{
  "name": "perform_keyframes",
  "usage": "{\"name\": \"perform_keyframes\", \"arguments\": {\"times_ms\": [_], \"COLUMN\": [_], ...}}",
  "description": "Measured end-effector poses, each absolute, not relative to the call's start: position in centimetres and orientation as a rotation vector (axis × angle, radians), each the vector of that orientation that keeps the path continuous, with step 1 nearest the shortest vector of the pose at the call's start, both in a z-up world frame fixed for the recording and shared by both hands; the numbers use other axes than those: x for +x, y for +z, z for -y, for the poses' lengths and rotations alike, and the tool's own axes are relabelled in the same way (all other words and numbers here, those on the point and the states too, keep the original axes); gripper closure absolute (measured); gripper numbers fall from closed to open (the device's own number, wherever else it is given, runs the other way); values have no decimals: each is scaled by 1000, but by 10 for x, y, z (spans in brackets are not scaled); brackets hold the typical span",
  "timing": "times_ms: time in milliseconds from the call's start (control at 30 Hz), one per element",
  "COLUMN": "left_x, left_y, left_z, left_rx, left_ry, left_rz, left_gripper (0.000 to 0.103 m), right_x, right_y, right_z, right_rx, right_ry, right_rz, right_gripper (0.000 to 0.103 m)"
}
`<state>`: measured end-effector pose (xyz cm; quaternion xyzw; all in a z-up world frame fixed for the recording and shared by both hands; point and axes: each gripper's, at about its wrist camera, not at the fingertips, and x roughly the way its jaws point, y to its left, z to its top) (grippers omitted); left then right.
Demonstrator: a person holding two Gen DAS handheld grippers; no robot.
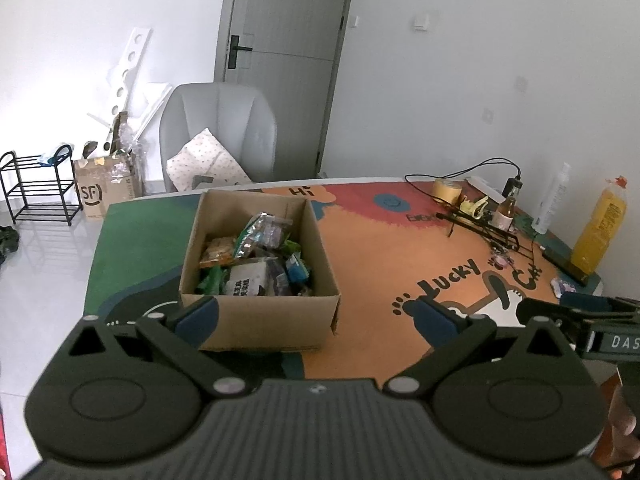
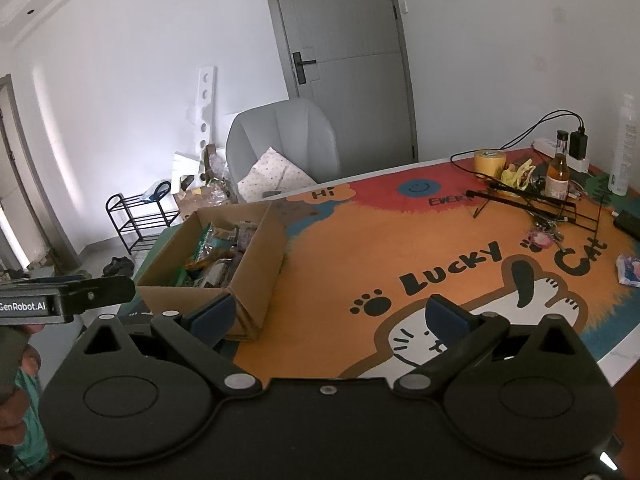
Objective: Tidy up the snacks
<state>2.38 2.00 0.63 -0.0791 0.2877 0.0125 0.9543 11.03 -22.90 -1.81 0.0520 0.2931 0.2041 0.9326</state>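
Both hand-held grippers gape empty before the snack-filled cardboard box (image 1: 256,308)

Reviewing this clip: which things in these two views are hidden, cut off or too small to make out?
- Snacks low in the cardboard box: buried under upper packets; the near wall hides more in the right wrist view.
- Packet labels: too small and blurred in both views.
- Clear bottle: top cut by the right wrist frame edge.
- Small packet: clipped at the right edge.
- Wire rack clutter: tangled, too small.

Dim daylight came from the left, glare washed the floor (image 1: 44,264), fisheye bent edges, focus was soft.
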Motion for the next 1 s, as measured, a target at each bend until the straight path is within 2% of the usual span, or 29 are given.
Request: {"name": "perform_keyframes", "arguments": {"times_ms": [1000], "left_x": [23], "left_y": [3], "left_z": [-19], "left_rx": [-161], "left_ry": [19], "left_rz": [-589], "left_gripper": [0], "right_x": [113], "right_y": [-17], "right_z": [232], "right_rx": [104], "right_ry": [417], "right_rz": [-604], "right_gripper": [0]}}
